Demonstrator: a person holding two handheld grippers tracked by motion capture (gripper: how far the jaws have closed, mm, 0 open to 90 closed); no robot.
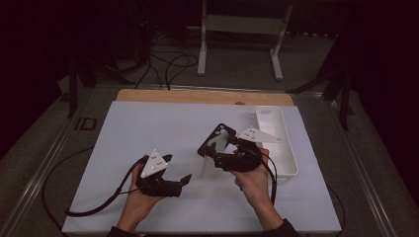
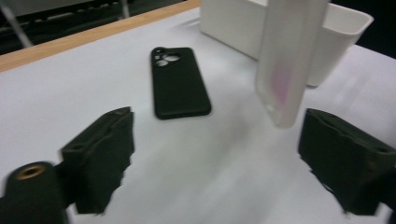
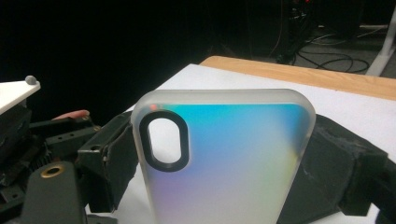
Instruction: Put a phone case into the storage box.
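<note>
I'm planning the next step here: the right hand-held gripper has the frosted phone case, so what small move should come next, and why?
Probably carry the frosted phone case toward the white bin just beyond the right hand-held gripper. Its jaws clamp the case's sides and hold it above the table, while the left hand-held gripper stands open with nothing between its jaws. The black phone case lies flat nearby.

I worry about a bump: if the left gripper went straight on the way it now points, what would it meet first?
Probably the black phone case lying flat on the white sheet ahead of the open left gripper; the translucent case hangs off to one side. Depth is hard to judge.
</note>
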